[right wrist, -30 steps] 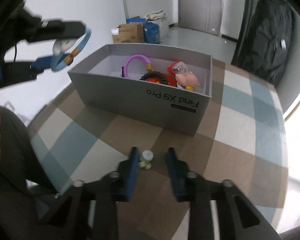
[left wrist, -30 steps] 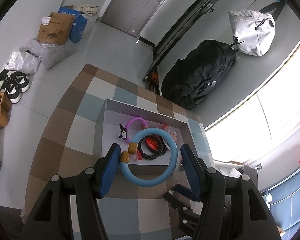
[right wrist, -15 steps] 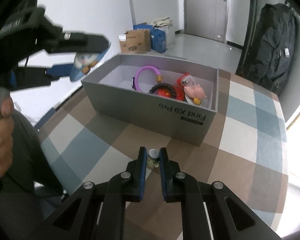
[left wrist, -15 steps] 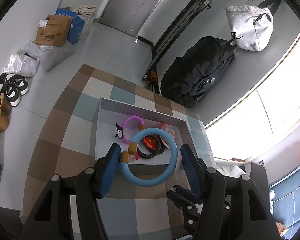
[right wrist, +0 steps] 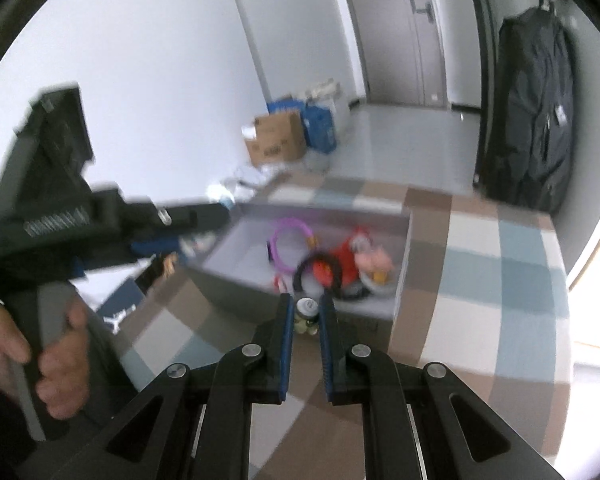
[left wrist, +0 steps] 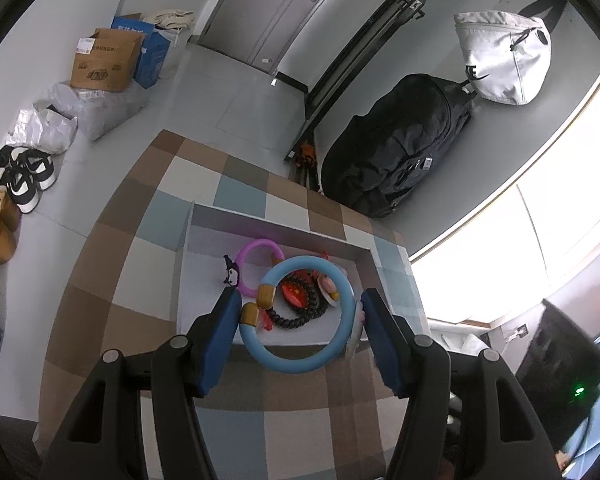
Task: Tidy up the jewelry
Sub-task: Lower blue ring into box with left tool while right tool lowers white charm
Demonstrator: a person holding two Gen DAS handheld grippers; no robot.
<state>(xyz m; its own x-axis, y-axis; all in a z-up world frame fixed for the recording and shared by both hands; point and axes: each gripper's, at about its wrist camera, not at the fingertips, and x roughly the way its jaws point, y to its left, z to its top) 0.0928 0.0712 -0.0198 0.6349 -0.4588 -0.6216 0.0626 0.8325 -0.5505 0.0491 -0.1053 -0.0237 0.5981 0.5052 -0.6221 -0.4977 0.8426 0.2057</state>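
Note:
My left gripper (left wrist: pixel 298 312) is shut on a light blue ring bracelet (left wrist: pixel 284 360) with gold beads and holds it above the near side of the grey box (left wrist: pixel 276 224). The box holds a purple bracelet (left wrist: pixel 260 246), a black bead bracelet (left wrist: pixel 300 316) and small charms. My right gripper (right wrist: pixel 306 312) is shut on a small pale green and white charm (right wrist: pixel 307 314), lifted off the checked mat in front of the box (right wrist: pixel 404 264). The right wrist view is blurred.
The checked mat (left wrist: pixel 112 260) lies under the box. A black duffel bag (left wrist: pixel 396 156) and a white bag (left wrist: pixel 500 64) stand against the far wall. Cardboard boxes (left wrist: pixel 104 60), plastic bags and shoes (left wrist: pixel 24 176) line the left side. A hand (right wrist: pixel 48 368) holds the left gripper.
My right gripper closed on the small charm and lifted it toward the box. My left gripper rose with the blue bracelet above the box.

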